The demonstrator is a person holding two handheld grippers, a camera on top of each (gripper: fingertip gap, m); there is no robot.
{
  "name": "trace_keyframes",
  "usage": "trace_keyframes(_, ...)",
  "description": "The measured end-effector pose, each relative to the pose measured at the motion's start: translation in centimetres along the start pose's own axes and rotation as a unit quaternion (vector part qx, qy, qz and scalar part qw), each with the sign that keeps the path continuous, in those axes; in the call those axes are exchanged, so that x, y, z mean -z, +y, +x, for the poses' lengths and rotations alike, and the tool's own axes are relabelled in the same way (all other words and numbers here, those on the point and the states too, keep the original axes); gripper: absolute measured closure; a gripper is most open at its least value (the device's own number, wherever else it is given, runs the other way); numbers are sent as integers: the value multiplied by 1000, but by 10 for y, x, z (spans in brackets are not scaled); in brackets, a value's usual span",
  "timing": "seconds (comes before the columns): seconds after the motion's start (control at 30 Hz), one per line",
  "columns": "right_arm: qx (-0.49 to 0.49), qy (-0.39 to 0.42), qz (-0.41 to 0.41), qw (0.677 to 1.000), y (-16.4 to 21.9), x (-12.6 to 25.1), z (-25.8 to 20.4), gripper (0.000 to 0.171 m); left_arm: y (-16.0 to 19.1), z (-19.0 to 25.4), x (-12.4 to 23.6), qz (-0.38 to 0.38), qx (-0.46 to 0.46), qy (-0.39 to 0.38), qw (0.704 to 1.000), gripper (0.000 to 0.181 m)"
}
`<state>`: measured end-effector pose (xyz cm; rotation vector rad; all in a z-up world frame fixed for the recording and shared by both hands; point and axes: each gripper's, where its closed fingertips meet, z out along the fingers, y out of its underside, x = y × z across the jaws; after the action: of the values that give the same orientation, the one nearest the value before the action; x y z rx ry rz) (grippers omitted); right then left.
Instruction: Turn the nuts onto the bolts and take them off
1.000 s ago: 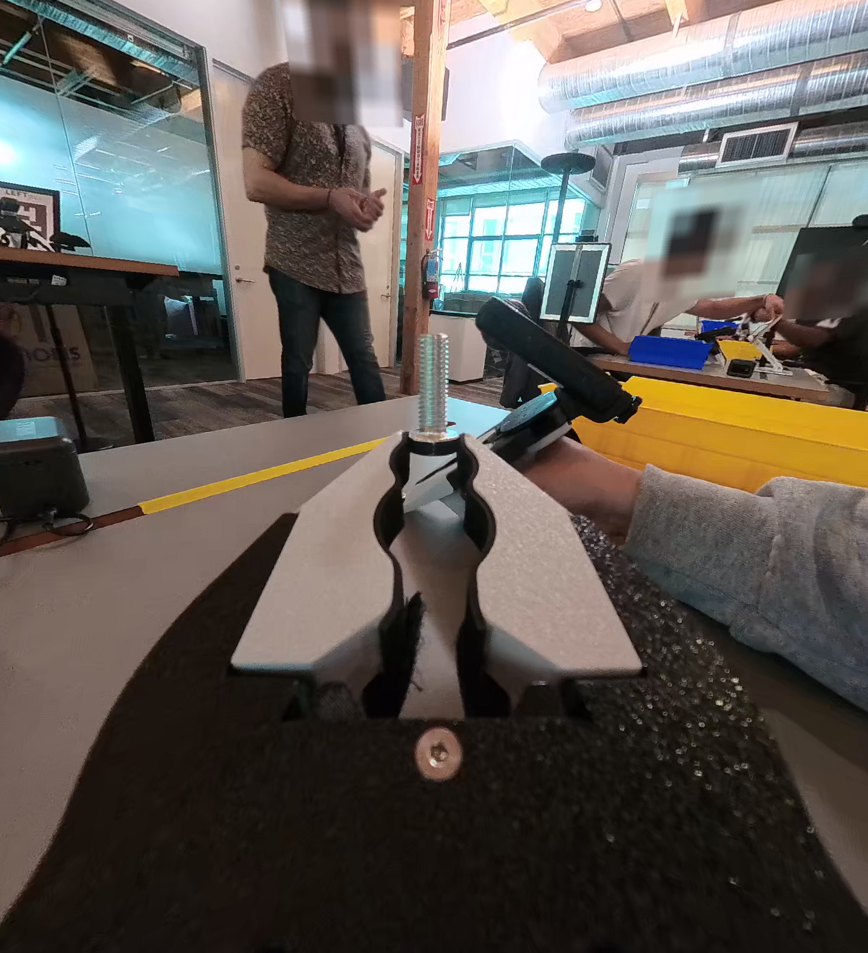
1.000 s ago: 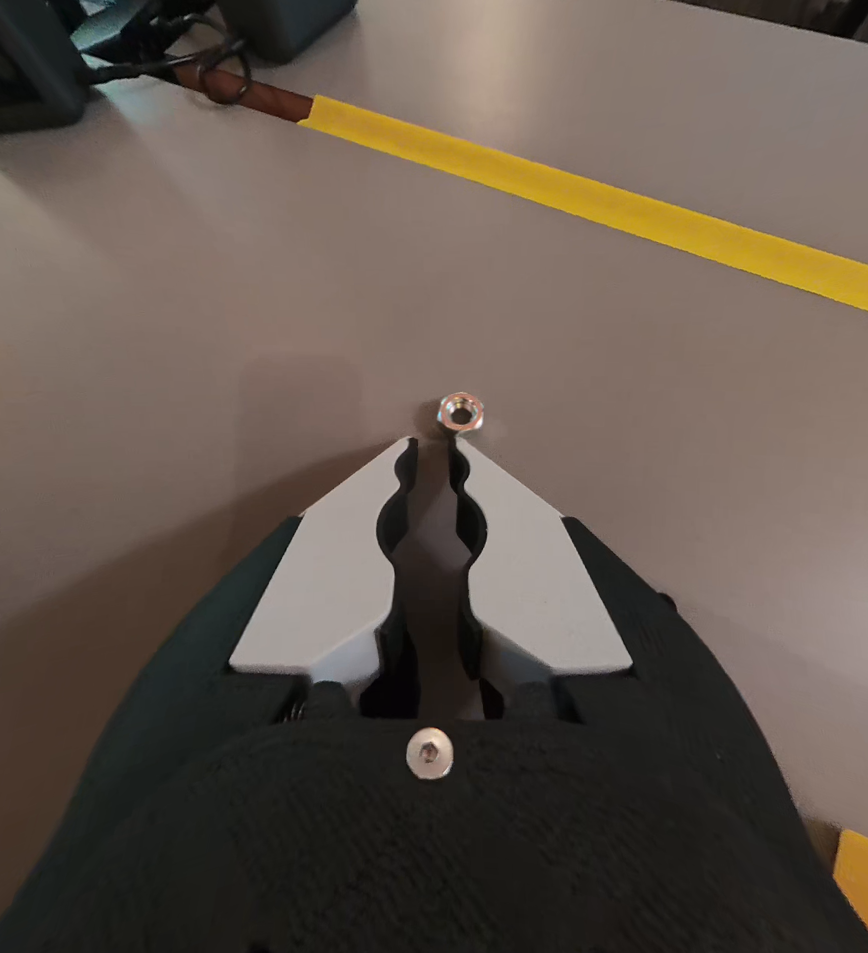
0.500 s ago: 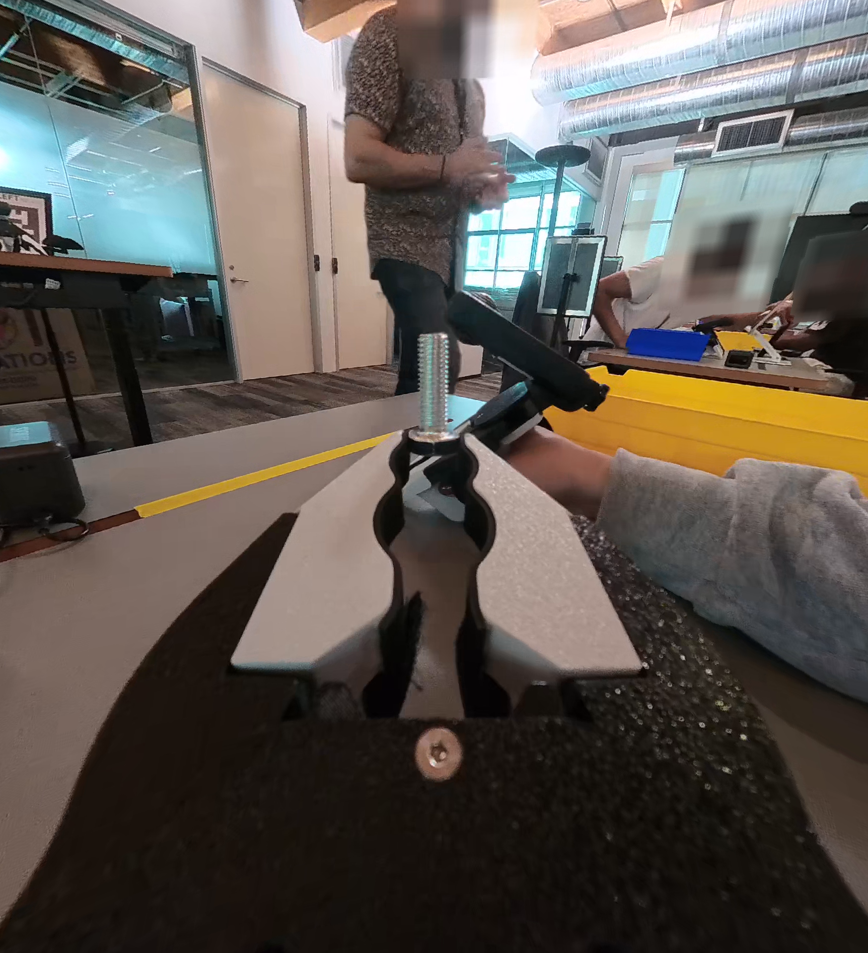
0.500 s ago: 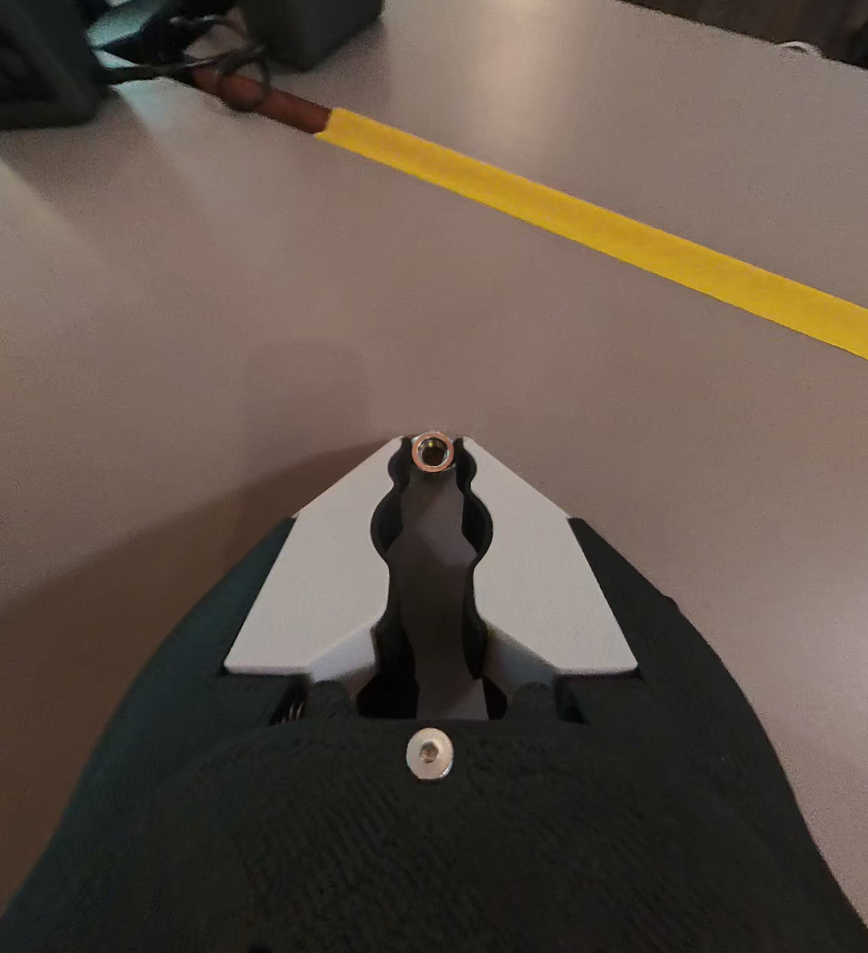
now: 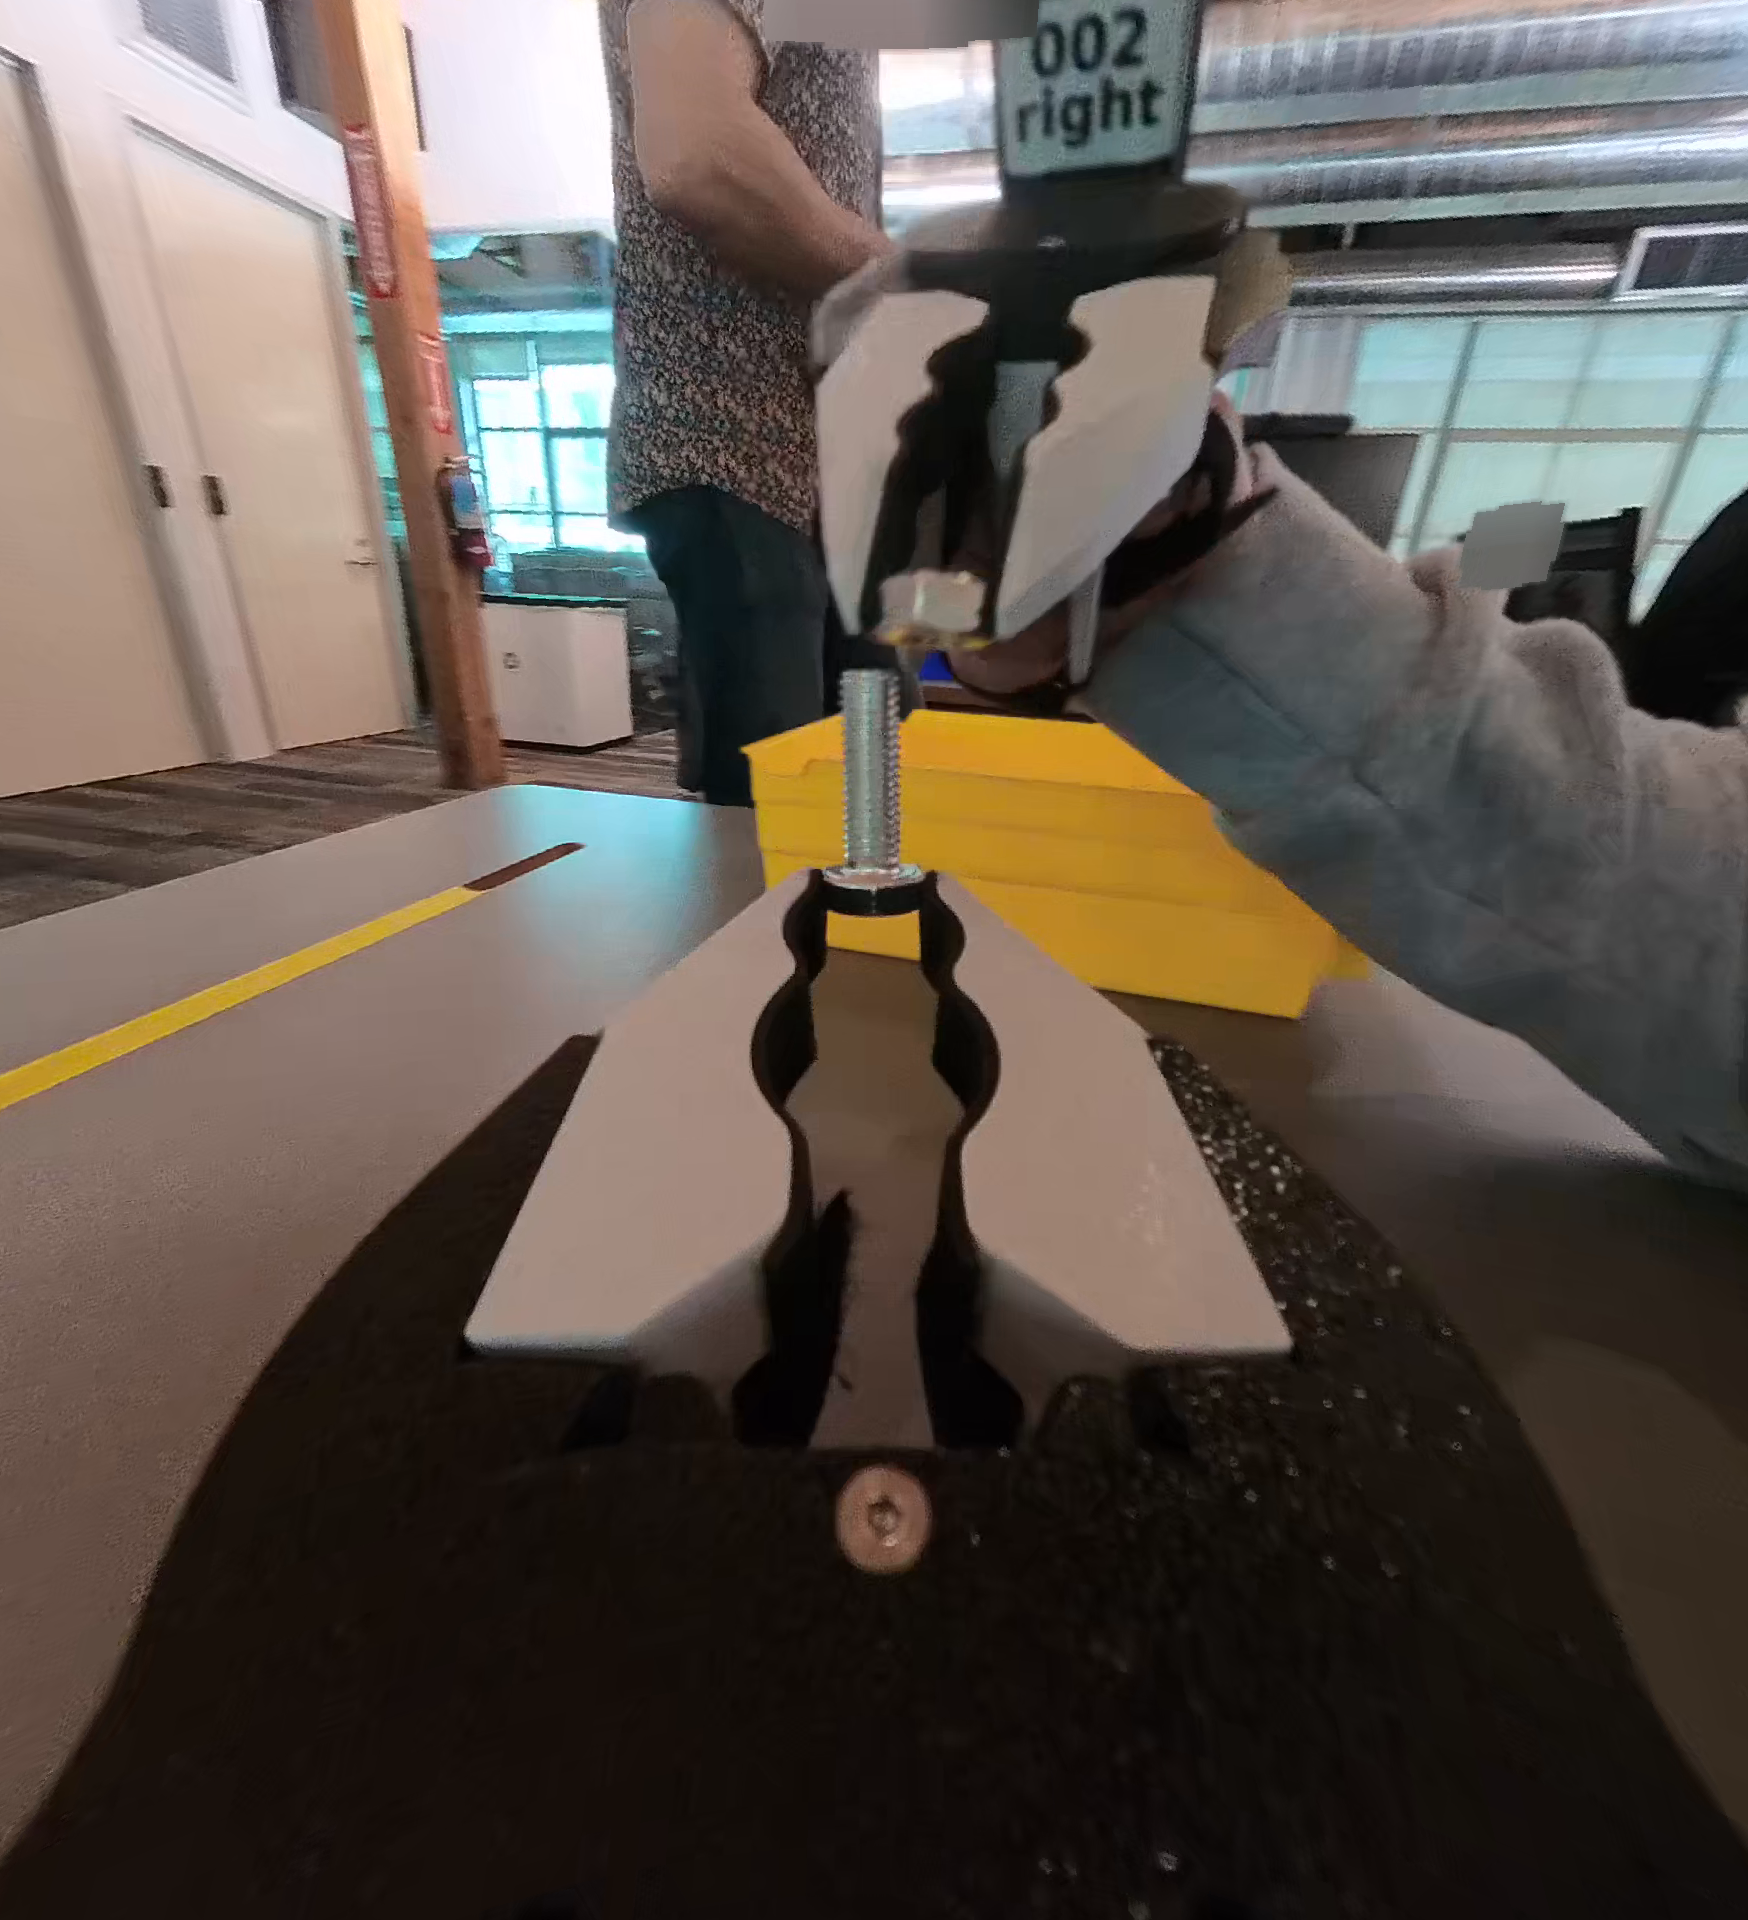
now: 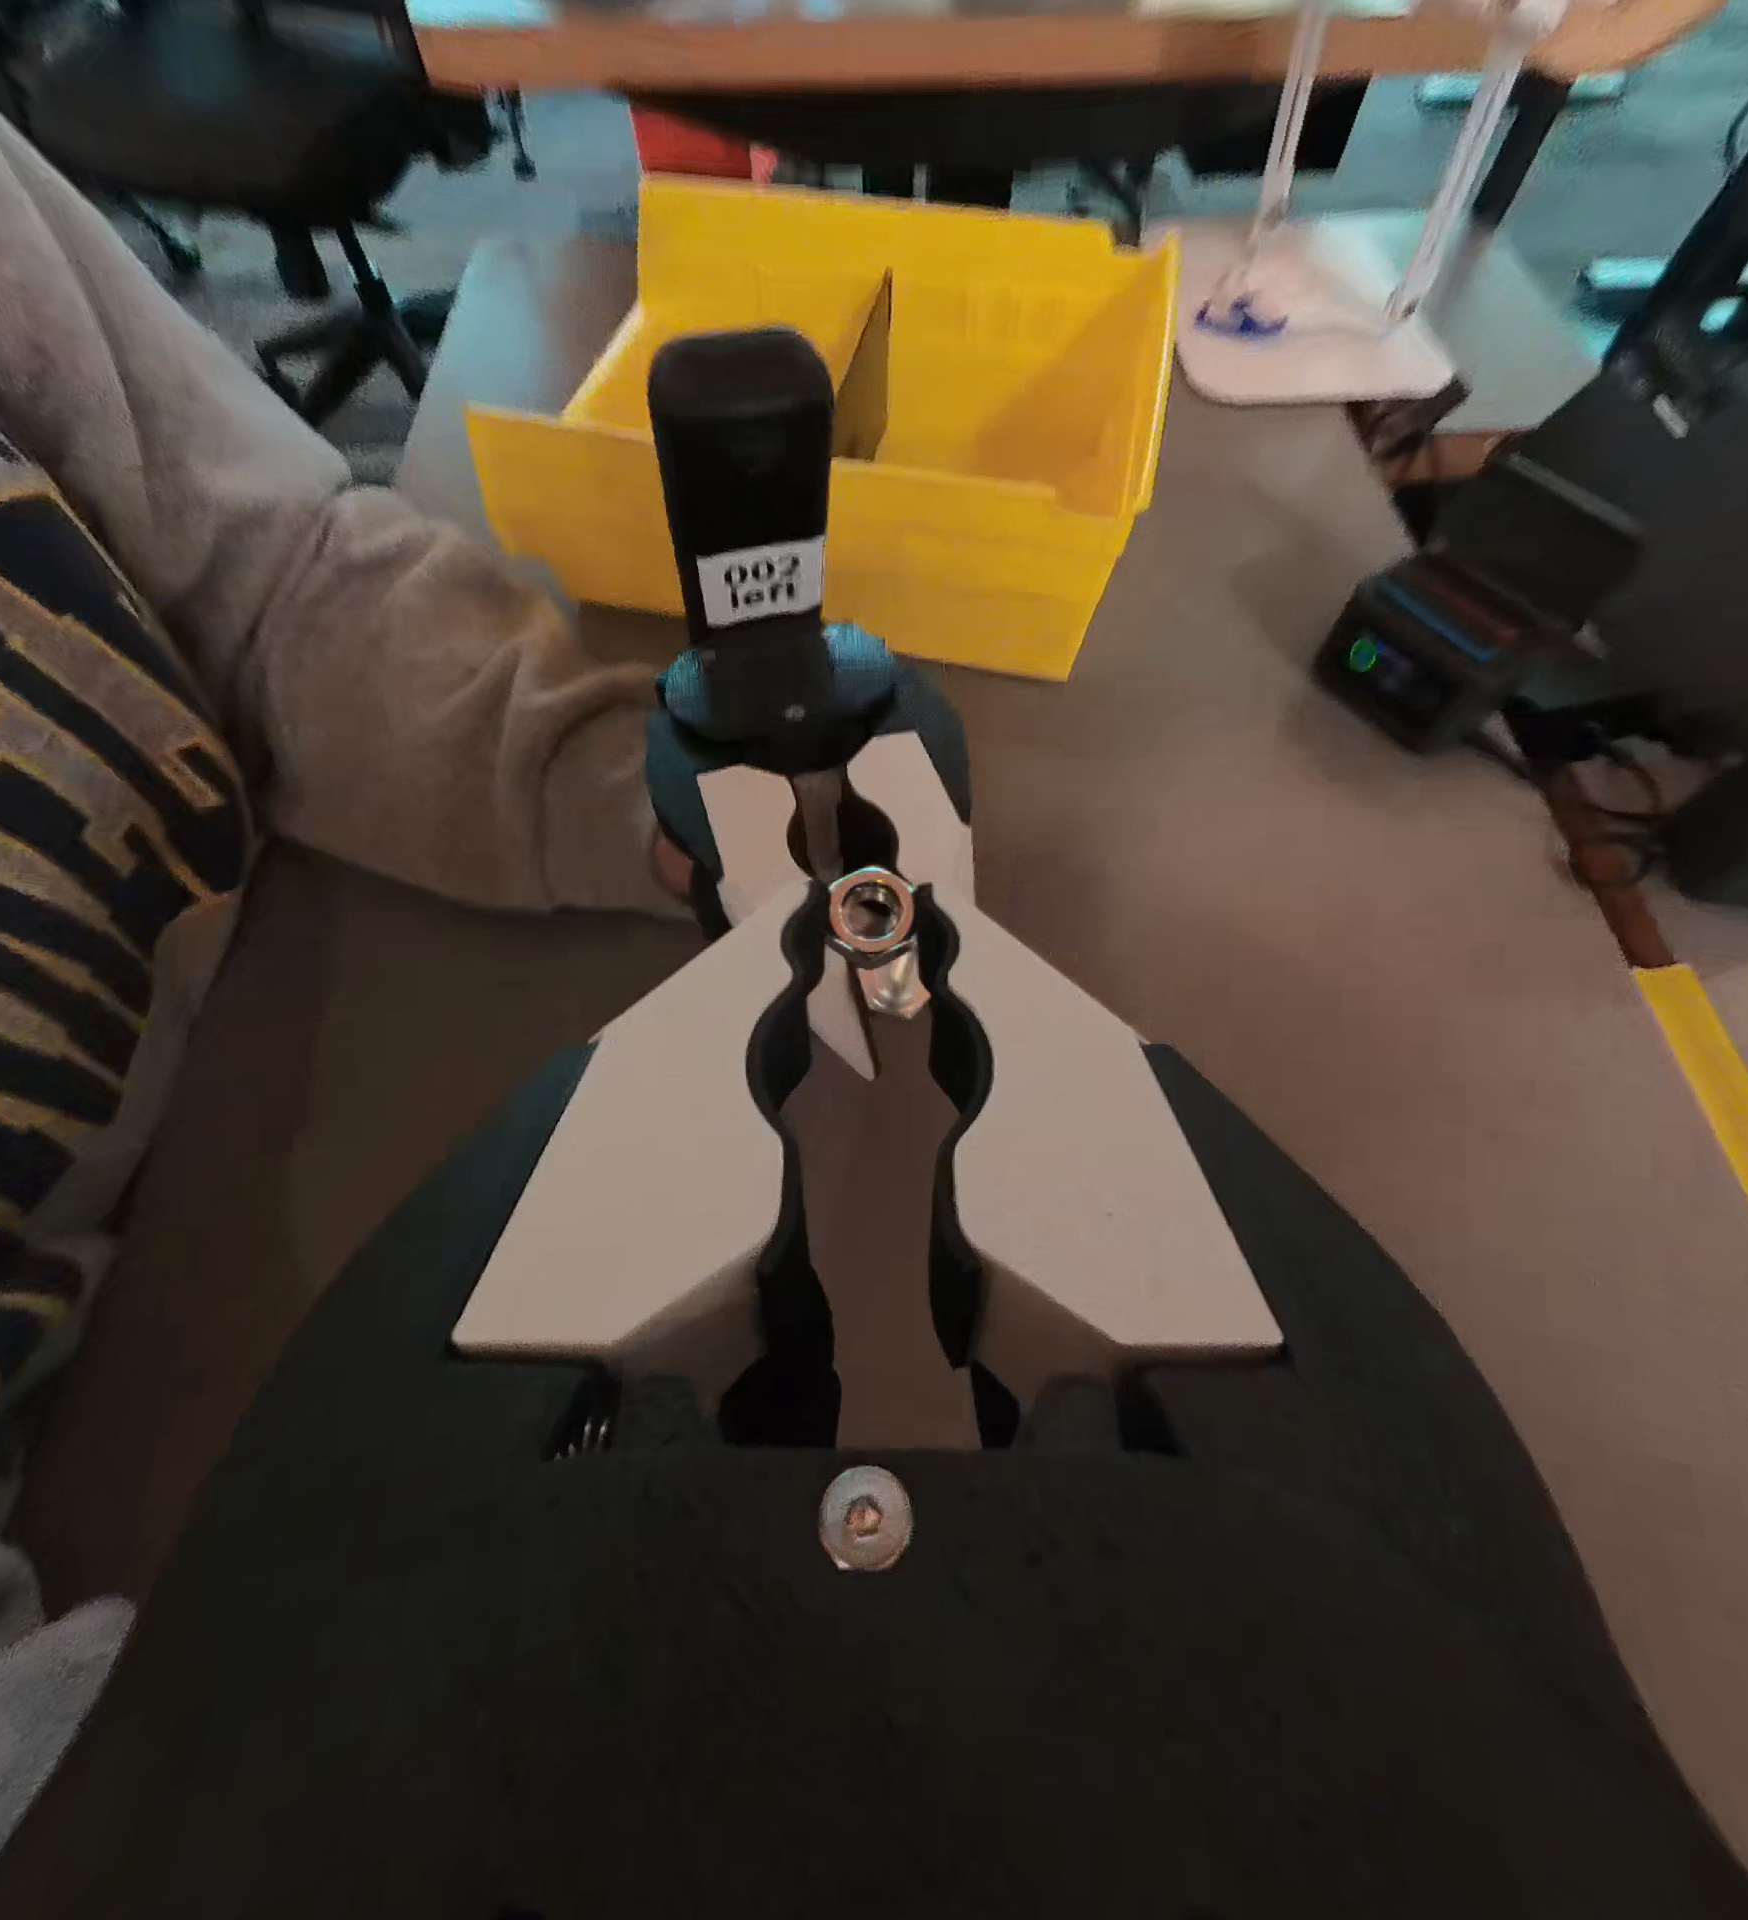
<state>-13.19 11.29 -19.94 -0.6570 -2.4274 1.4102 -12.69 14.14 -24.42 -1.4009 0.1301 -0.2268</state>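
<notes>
I work in an open-plan office: exposed ceiling ducts (image 5: 1472,135), glass-walled rooms (image 5: 1576,416), white doors (image 5: 257,468), office chairs (image 6: 309,135) and a wooden desk (image 6: 953,47) surround my grey table (image 5: 174,1195).

Left gripper (image 5: 870,894) clamps an upright bolt (image 5: 871,774); right gripper (image 5: 927,613) holds a nut (image 5: 930,605) just above.

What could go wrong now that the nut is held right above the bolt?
1. In the left wrist view the nut sits slightly to the side of the bolt tip, so it may land off-centre or cross-thread.
2. The right gripper pinches the nut only at its fingertips; contact could twist or drop it.
3. The left gripper grips just the bolt's head, so downward pressure might tilt it.
</notes>
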Motion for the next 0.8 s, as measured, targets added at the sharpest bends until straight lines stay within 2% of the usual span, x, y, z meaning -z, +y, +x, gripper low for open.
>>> trace_keyframes(0.2,11,-24,-59,998,6,3,-7,155,-1,20,-1,3,11,63,998,166)
trace_keyframes(0.37,29,-88,-64,994,5,7,-23,155,-4,40,-1,15,18,123,992,166)
trace_keyframes(0.5,30,-114,-71,991,9,6,-31,155,-2,44,-1,8,23,138,990,166)
trace_keyframes(0.63,27,-104,-69,992,10,6,-29,155,-2,43,-1,10,26,136,990,166)
trace_keyframes(0.8,0,-37,-54,998,8,1,-17,155,-1,31,-2,8,32,99,995,166)
